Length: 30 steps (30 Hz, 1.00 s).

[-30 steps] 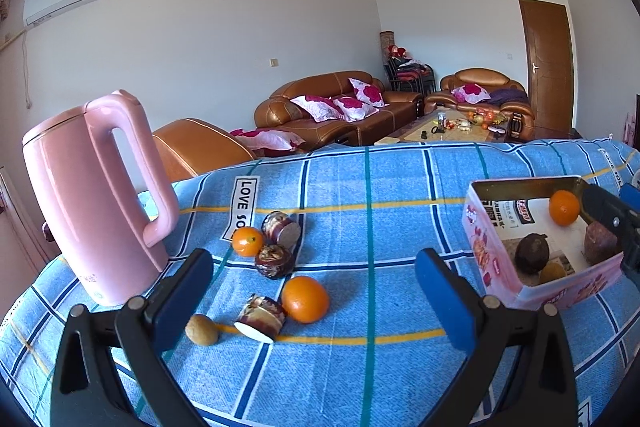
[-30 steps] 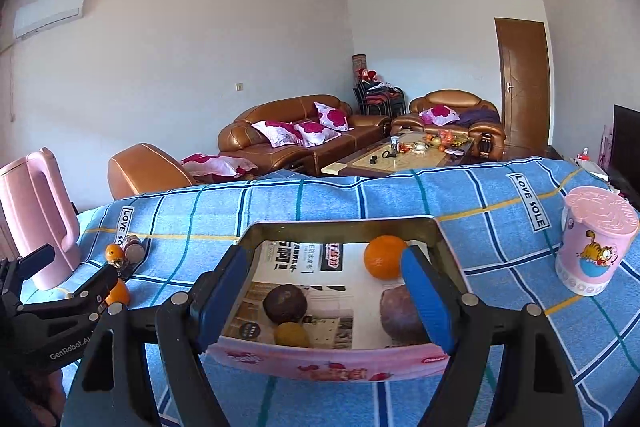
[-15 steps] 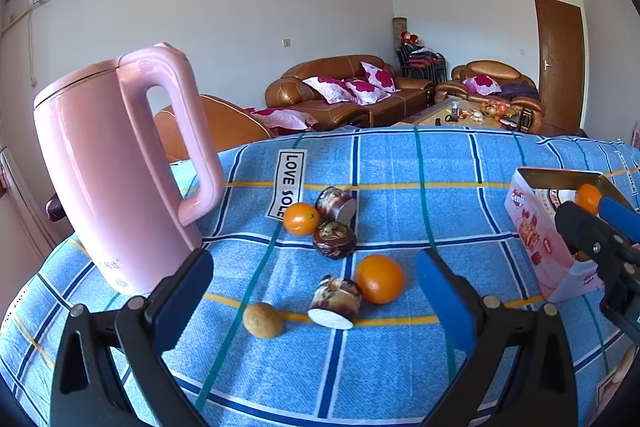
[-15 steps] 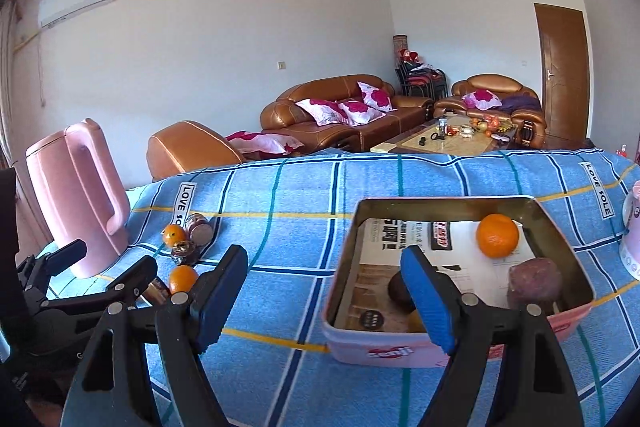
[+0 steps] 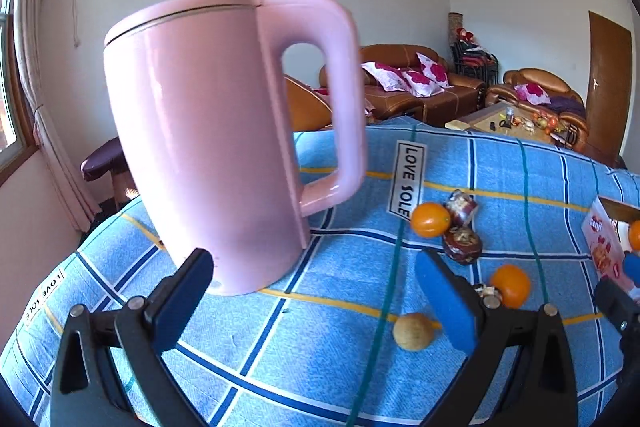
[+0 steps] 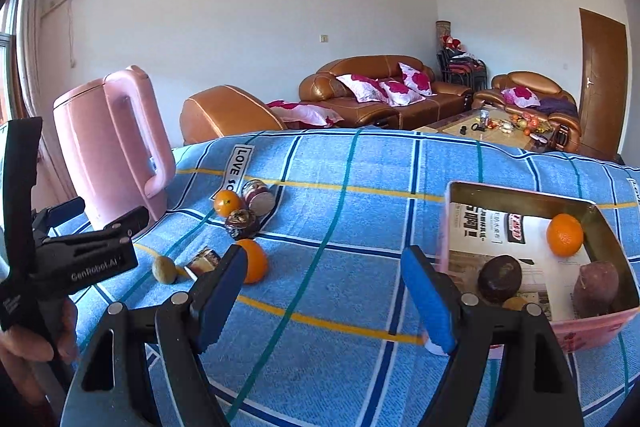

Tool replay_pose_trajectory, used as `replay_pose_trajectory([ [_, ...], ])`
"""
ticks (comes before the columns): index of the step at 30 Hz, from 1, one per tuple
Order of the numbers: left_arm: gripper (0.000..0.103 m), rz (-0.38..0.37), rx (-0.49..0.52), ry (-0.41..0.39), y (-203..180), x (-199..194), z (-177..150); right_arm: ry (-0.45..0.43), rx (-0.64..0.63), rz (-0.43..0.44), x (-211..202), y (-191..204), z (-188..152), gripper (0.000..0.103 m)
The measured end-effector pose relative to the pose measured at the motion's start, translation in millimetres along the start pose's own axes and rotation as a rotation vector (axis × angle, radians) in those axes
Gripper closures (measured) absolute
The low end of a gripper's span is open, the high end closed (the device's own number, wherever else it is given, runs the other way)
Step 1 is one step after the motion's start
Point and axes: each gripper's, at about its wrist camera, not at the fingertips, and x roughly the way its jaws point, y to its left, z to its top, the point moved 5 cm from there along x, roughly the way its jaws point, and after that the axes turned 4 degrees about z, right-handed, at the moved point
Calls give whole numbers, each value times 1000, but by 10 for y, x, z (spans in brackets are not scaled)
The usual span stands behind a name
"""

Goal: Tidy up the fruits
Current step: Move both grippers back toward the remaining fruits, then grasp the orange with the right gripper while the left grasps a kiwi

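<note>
A pink kettle (image 5: 224, 143) filled much of the left wrist view and hid the table behind it; its handle edge was smeared by blur. In that view the pink box (image 5: 604, 247) was cut off at the right edge, showing only one printed wall and a sliver of an orange inside. One cut, dark-skinned fruit (image 6: 204, 261) was mostly hidden behind the right gripper's finger in the right wrist view, and what kind it was could not be told. A small yellowish fruit in the box sat half concealed behind that gripper's other finger.

The loose fruits lay on a blue plaid tablecloth (image 6: 360, 187), to the right of the kettle: an orange (image 6: 227, 203) touching two dark, wrinkled purple fruits (image 6: 241, 223), a second orange (image 6: 253, 261) nearer the camera, and a small brown kiwi (image 6: 164, 269) just beside the cut piece. The box held another orange (image 6: 565, 235), a dark round fruit (image 6: 500, 278) and a dull purple one (image 6: 596, 287) on printed paper.

The left gripper (image 5: 316, 303) stood released, jaws spread wide over bare cloth, grasping nothing. The right gripper (image 6: 324, 295) was likewise spread and empty, above the cloth between the loose fruits and the box. A hand (image 6: 36, 343) held the left gripper's handle.
</note>
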Motion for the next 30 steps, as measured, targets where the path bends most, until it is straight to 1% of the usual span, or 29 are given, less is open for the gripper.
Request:
replay_pose_trajectory([
  [2,0,18,-20,7,95,25,-6,37,-10,38,77,89,-22,23],
  [4,0,39,-11,18,144,64,-26,79,-40,67,154,204,-51,37],
  [5,0,52,-6,23,162,83,-32,103,-63,68,199,262,-68,59],
  [6,0,54,-7,30,170,106,-40,133,-80,70,258,320,-88,69],
  [8,0,2,-8,53,125,120,-71,189,-88,78,380,374,-127,69],
  [9,0,-23,-2,62,89,121,-75,203,-81,85,413,381,-135,69],
  [10,0,-31,12,67,56,120,-84,214,-76,88,439,382,-146,69],
  [14,4,-4,95,69,-64,131,-100,270,-63,96,596,394,-166,69],
  [18,4,-22,95,65,-37,124,-76,331,-43,142,785,433,-176,69],
  [21,5,-53,127,60,-91,103,-77,342,-31,129,886,454,-150,69],
  [23,9,-79,177,52,-185,81,-96,339,-26,129,932,475,-121,68],
  [25,9,-126,237,55,-300,49,-144,361,-26,128,1003,499,-127,65],
  [26,11,-143,270,55,-359,33,-171,353,-32,128,999,512,-112,63],
  [27,13,-146,296,47,-404,14,-191,359,-34,130,1007,514,-110,61],
  [28,14,-145,311,42,-427,3,-204,357,-35,133,996,510,-101,61],
  [30,14,-171,301,59,-434,25,-217,355,-22,146,997,488,-87,60],
])
